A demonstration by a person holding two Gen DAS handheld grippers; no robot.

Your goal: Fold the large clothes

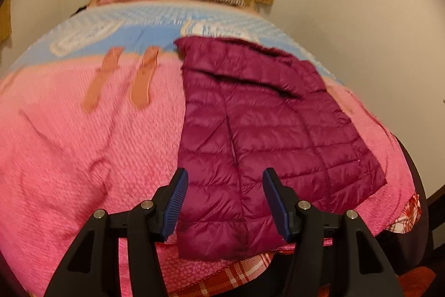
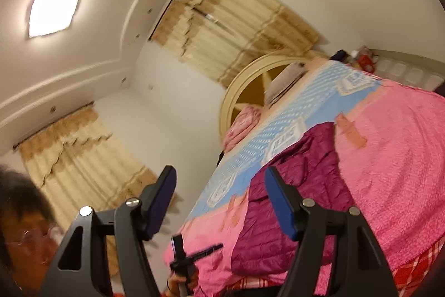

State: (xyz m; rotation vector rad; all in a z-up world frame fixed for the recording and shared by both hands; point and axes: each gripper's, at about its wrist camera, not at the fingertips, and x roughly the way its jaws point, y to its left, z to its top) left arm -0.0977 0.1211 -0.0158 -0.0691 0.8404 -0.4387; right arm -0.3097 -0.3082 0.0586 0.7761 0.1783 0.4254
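step: jacket (image 1: 267, 135) spread flat on bed (image 1: 83, 144) for folding | left hand-held gripper (image 1: 225, 202) agape above near hem | right hand-held gripper (image 2: 219, 202) empty, jaws apart

Warm, fairly dim indoor light from a glaring square ceiling lamp (image 2: 54, 9), up left of the jaws; both views motion-blurred, strongly bowed, dark at the corners

Open left gripper (image 1: 225, 202) seemingly above maroon jacket (image 1: 267, 130).
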